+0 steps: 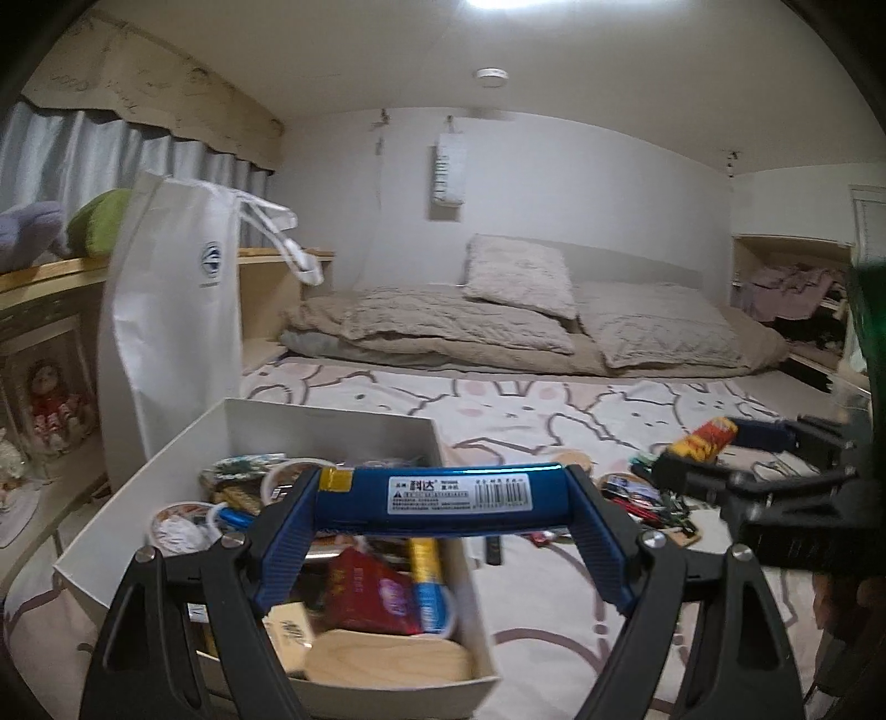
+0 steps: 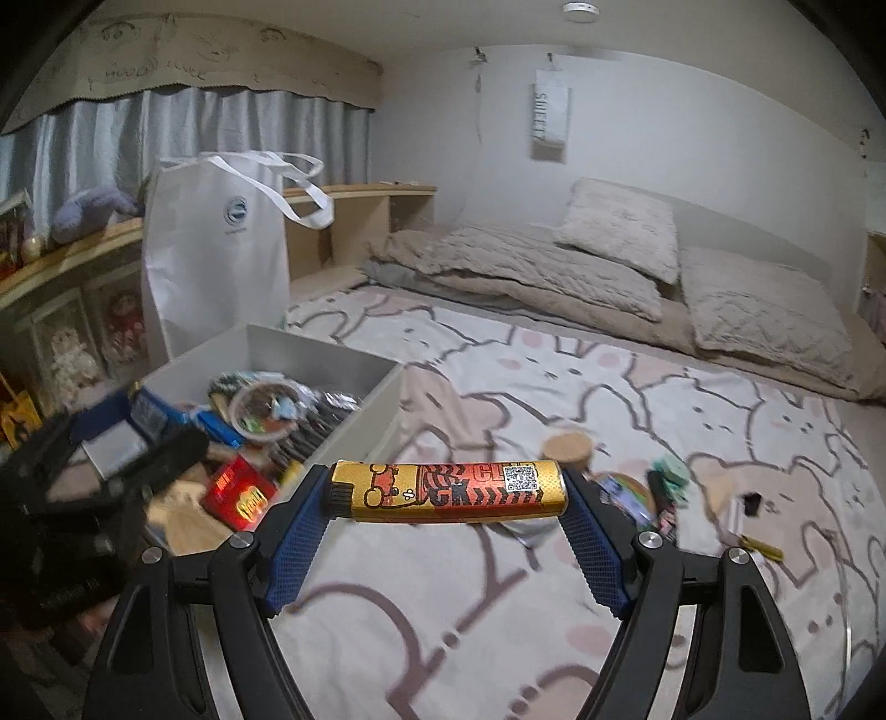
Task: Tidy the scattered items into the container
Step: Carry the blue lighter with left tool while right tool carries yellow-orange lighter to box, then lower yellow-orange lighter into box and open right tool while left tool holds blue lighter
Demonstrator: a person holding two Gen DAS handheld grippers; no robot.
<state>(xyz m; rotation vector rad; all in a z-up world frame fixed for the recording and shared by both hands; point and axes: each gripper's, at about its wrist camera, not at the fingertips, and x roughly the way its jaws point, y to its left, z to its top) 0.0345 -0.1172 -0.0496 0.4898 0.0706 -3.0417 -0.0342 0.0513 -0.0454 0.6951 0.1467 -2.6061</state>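
Above white box (image 1: 138, 487): left gripper (image 1: 443, 493) clamps blue lighter crosswise; right gripper (image 2: 446, 493) clamps gold lighter.

light: ceiling lamp (image 1: 490, 3) glaring overhead, rest dimmish
blur: smeared near side edges
edges: fisheye-bent, dark corners

L wrist cam: close over white box (image 1: 332, 426), faces along bed (image 1: 498, 404) twd pillows | R wrist cam: over bed mid, right of box (image 2: 310, 349), same heading | shared: box, bag (image 1: 177, 310), pillows (image 2: 614, 232), each sees other gripper
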